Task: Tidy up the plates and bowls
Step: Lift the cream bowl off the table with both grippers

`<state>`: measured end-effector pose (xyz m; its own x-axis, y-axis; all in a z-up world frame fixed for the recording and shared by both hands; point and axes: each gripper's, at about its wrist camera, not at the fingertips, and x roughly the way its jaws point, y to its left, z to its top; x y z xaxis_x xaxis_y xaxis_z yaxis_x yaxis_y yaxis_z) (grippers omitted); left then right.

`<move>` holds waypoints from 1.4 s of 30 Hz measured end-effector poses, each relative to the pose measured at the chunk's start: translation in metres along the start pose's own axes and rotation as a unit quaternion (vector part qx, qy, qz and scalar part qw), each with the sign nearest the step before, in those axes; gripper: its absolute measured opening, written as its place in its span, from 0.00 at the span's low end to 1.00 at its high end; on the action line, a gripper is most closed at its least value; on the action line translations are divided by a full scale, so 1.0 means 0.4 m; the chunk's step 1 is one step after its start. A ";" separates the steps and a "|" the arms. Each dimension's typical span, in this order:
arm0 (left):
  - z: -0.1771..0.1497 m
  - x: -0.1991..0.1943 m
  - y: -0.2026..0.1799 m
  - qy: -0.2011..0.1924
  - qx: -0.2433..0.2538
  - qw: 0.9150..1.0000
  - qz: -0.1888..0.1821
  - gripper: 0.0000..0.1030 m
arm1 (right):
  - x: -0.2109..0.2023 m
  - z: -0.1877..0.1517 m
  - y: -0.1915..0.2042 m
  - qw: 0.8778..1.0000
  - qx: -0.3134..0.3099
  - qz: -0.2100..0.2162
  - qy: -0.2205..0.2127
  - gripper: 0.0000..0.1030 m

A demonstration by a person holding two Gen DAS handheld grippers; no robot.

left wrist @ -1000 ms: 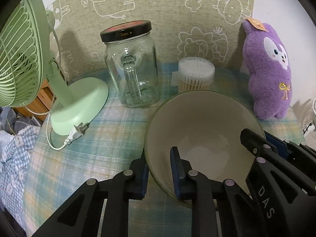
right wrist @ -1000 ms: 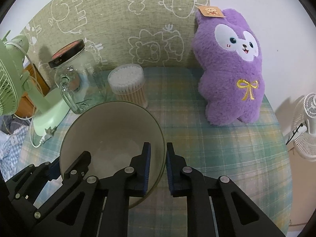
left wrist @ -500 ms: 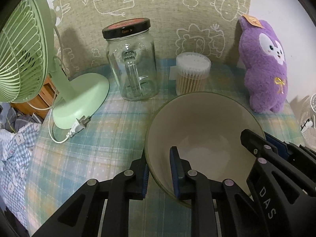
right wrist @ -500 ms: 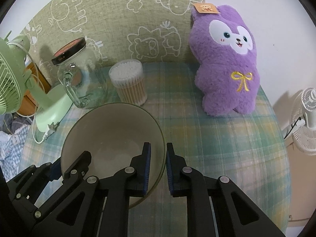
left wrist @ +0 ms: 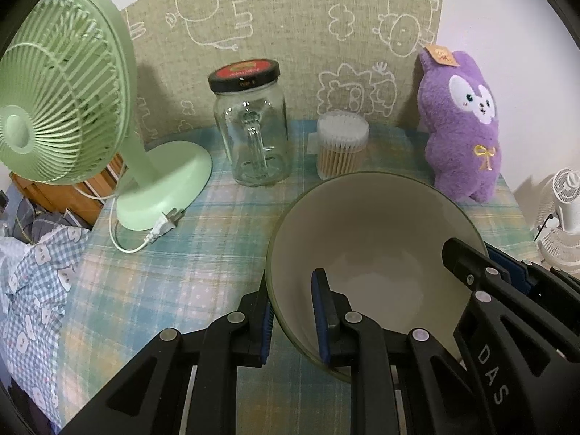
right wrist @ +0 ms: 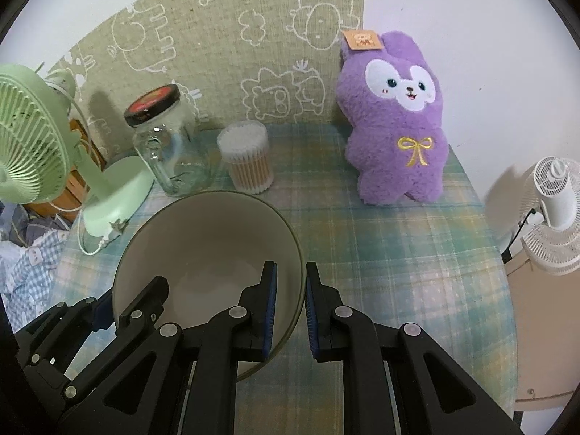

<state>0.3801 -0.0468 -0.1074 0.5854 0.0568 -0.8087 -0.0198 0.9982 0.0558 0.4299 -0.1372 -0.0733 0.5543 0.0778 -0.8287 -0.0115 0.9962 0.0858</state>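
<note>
Both grippers clamp one bowl above the table.

The left gripper (left wrist: pixel 290 311) pinches the bowl (left wrist: pixel 369 239) rim at nine o'clock, the right gripper (right wrist: pixel 290 301) at three. The jar (left wrist: pixel 250 123) and swabs (left wrist: pixel 342 145) stand at twelve. No plates or stack show, so sorting seems barely begun.

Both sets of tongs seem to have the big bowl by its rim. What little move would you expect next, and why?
Probably a slow, level lift, both hands rising together. The left tongs pinch the bowl at one side of its rim and the right tongs pinch the opposite side, so uneven motion would tip it. The glass jar and cotton swab tub stand just behind it, so I would not go forward yet.
</note>
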 end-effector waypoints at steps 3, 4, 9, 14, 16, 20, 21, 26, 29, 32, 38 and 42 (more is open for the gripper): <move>-0.003 -0.031 0.001 -0.006 0.000 1.000 -0.003 0.17 | -0.033 -0.005 0.002 1.000 0.003 -0.002 -0.006 0.17; -0.004 -0.044 0.004 -0.011 -0.001 1.000 -0.005 0.17 | -0.048 -0.006 0.003 1.000 0.003 -0.003 -0.009 0.17; -0.007 -0.099 0.016 -0.023 -0.009 1.000 -0.009 0.17 | -0.105 -0.007 0.011 1.000 0.003 -0.005 -0.023 0.17; -0.010 -0.160 0.034 -0.036 -0.014 0.999 -0.010 0.17 | -0.171 -0.009 0.028 0.999 0.000 -0.006 -0.038 0.17; -0.011 -0.183 0.040 -0.041 -0.015 0.999 -0.011 0.17 | -0.200 -0.012 0.033 0.999 -0.001 -0.007 -0.045 0.17; -0.016 -0.232 0.052 -0.054 -0.014 0.998 -0.014 0.17 | -0.250 -0.017 0.045 0.998 0.000 -0.009 -0.056 0.17; -0.019 -0.242 0.055 -0.056 -0.014 0.998 -0.015 0.17 | -0.262 -0.018 0.048 0.998 -0.001 -0.010 -0.058 0.17; -0.035 -0.295 0.069 -0.067 -0.011 0.997 -0.021 0.17 | -0.323 -0.039 0.062 0.998 0.001 -0.017 -0.065 0.17; -0.047 -0.327 0.080 -0.072 -0.008 0.997 -0.025 0.17 | -0.356 -0.054 0.069 0.997 0.002 -0.021 -0.070 0.17; -0.062 -0.358 0.088 -0.077 -0.007 0.997 -0.028 0.17 | -0.392 -0.073 0.078 0.997 0.003 -0.024 -0.074 0.17; -0.099 -0.413 0.103 -0.090 -0.001 0.995 -0.036 0.17 | -0.456 -0.116 0.094 0.996 0.010 -0.032 -0.083 0.17; -0.128 -0.441 0.113 -0.093 0.001 0.995 -0.040 0.17 | -0.490 -0.149 0.103 0.996 0.012 -0.036 -0.086 0.17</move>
<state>0.2345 -0.0107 0.0078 0.7256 -0.0278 -0.6876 0.0349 0.9994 -0.0035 0.2712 -0.1092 0.0595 0.6875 -0.0037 -0.7261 0.0520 0.9977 0.0442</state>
